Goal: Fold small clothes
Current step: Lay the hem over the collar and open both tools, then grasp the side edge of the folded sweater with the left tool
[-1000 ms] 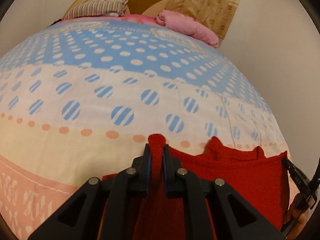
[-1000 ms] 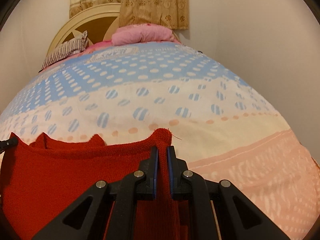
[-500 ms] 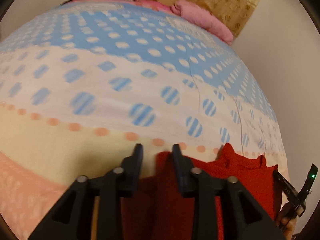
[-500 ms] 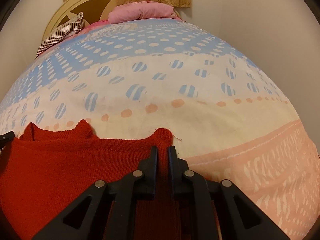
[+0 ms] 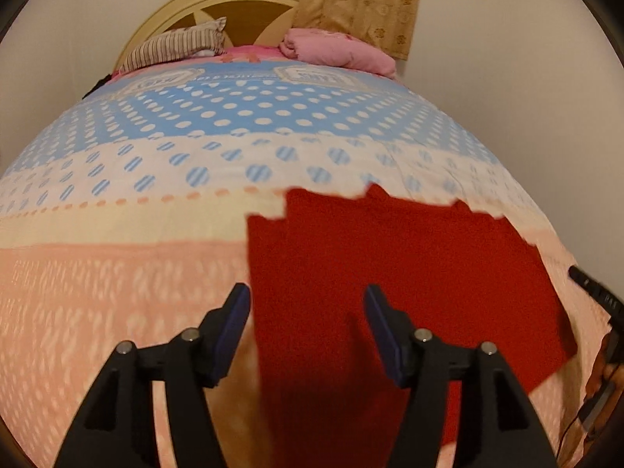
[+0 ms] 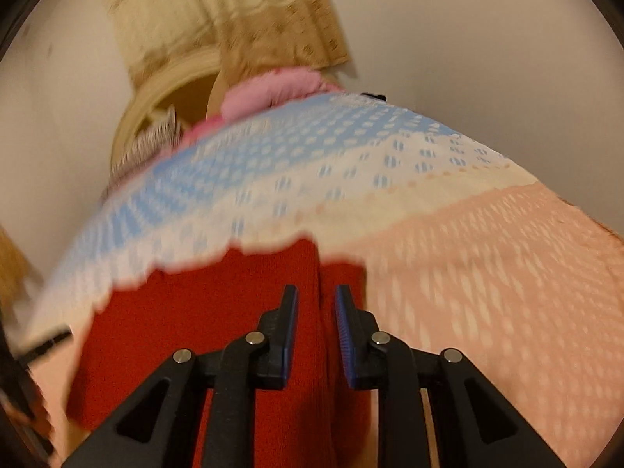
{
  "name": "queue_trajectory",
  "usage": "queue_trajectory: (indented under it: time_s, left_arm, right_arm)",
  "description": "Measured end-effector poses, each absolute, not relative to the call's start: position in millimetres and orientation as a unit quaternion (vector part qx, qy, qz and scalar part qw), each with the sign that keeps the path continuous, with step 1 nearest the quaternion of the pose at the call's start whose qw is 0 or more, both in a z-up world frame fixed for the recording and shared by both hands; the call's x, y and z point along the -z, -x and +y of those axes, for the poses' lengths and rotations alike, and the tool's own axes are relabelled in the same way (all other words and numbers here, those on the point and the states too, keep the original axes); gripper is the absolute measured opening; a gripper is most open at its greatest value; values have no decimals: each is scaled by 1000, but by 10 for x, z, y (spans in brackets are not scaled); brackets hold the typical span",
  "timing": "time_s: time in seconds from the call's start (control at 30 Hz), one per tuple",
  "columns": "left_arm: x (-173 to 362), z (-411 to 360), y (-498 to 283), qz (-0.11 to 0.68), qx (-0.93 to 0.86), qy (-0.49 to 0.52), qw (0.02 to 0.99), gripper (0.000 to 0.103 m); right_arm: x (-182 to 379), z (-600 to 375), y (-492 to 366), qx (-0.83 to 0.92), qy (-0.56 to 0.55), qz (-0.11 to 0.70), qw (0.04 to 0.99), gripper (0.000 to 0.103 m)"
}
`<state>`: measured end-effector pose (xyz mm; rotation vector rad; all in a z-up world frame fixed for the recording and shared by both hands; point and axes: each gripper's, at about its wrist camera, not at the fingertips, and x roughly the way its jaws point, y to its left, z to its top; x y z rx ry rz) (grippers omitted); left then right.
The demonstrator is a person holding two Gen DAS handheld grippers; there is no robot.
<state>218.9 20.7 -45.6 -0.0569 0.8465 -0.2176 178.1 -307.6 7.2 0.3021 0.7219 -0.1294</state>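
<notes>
A small red knitted garment lies flat on the bed near its front edge, and also shows in the right wrist view. My left gripper is wide open and empty, raised above the garment's left part. My right gripper is open with a narrow gap, above the garment's right edge; a red fold runs between the jaws but they do not clamp it. The right wrist view is blurred by motion.
The bed has a dotted blue, white and peach cover. A striped pillow and a pink bundle lie by the headboard. A curtain hangs behind. Walls stand on both sides.
Both grippers let go of the red garment and opened. They pulled back and up, and the garment now lies flat on the bed. The right view tilted.
</notes>
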Motion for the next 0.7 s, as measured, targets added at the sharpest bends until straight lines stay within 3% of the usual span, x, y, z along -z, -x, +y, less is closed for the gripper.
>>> queue_trajectory:
  time_s: [0.3,0.53,0.7]
  left_arm:
    - [735,-32,-1844,406,67,-14,911,64]
    - [860,-65,-1824,405,34,-40,913,77]
    - [841,-33,-1739,409,34,-33,911,78]
  right_arm:
    - [366,-2580,-1342,59,-54,395,915,20]
    - [469,-2664,-1356,52,-73,397,913,20]
    - [269,-2467,-1186,88,-35,371,924,18]
